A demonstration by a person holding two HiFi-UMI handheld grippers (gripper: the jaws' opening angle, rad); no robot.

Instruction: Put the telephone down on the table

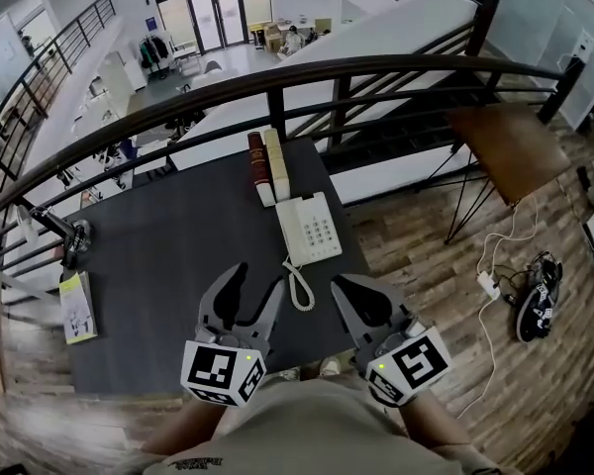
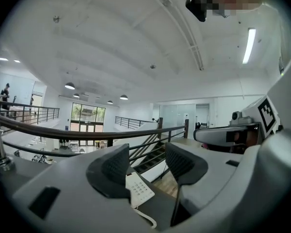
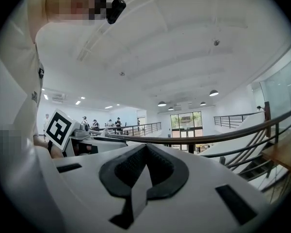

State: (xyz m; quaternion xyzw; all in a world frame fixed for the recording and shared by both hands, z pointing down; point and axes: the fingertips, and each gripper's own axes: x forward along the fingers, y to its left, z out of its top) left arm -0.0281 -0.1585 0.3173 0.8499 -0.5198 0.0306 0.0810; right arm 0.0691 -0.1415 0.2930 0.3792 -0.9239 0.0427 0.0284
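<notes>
Head view: my left gripper (image 1: 252, 280) hangs released over the near edge of the dark grey desk (image 1: 158, 236), its two jaws spread with only air between them. My right gripper (image 1: 341, 285), just beside it, is clenched, its jaws pressed tip to tip on nothing.

The white push-button telephone (image 1: 309, 228) sits flat on the desk, ahead of both grippers and apart from them. Its white coiled cord (image 1: 299, 290) trails back into the gap between the two grippers.

Beyond the telephone, further from my grippers, a dark red book and a cream book (image 1: 267, 164) lie side by side, touching its far end.

From the left gripper (image 2: 148, 166) view, the telephone (image 2: 139, 189) shows low through the gap between the jaws. From the right gripper (image 3: 144, 149) view, the black pads meet at the tips.
</notes>
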